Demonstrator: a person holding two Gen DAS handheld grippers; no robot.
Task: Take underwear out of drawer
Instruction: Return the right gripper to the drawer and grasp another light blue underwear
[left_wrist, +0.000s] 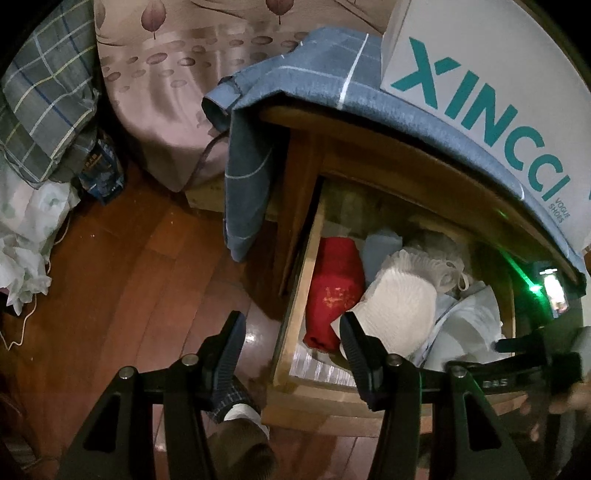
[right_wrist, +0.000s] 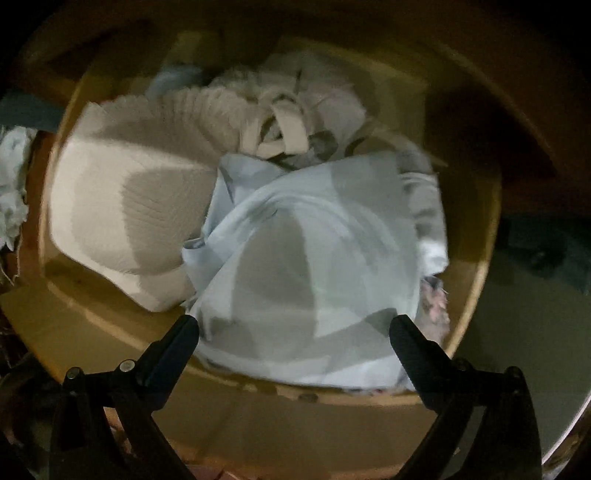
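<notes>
From the left wrist camera, the left gripper (left_wrist: 291, 325) hangs over the near left corner of an open light-wood drawer (left_wrist: 295, 314), its two black ribbed fingers moderately apart with nothing between them; one finger shows over the glossy brown wooden floor (left_wrist: 122, 266), the other over the drawer's contents. Inside the drawer, a folded red cloth with a gold print (left_wrist: 334, 291) lies along the left wall. Just beside it, toward the middle, sits a cream ribbed garment with a ruffled edge (left_wrist: 397, 299), and a pale blue-white crumpled garment (left_wrist: 465, 325) fills the right part. A small folded light-blue piece (left_wrist: 382, 243) lies at the back. The drawer belongs to a wooden nightstand (left_wrist: 295, 184) draped with a grey-blue cloth with white lines (left_wrist: 251, 184), on which stands a white shoe box with teal lettering (left_wrist: 480, 81). The right gripper (left_wrist: 532, 354) shows blurred at the drawer's right edge.

From the right wrist camera, blurred, the right gripper (right_wrist: 295, 325) points down into the drawer (right_wrist: 476, 288) with its fingers spread wide, empty. Between and just beyond the fingertips lies the pale blue-white crumpled garment (right_wrist: 314, 236), near the front wall; whether the tips touch it I cannot tell. The cream ribbed garment (right_wrist: 122, 206) lies to its left, with tangled cream straps (right_wrist: 284, 129) toward the back.
</notes>
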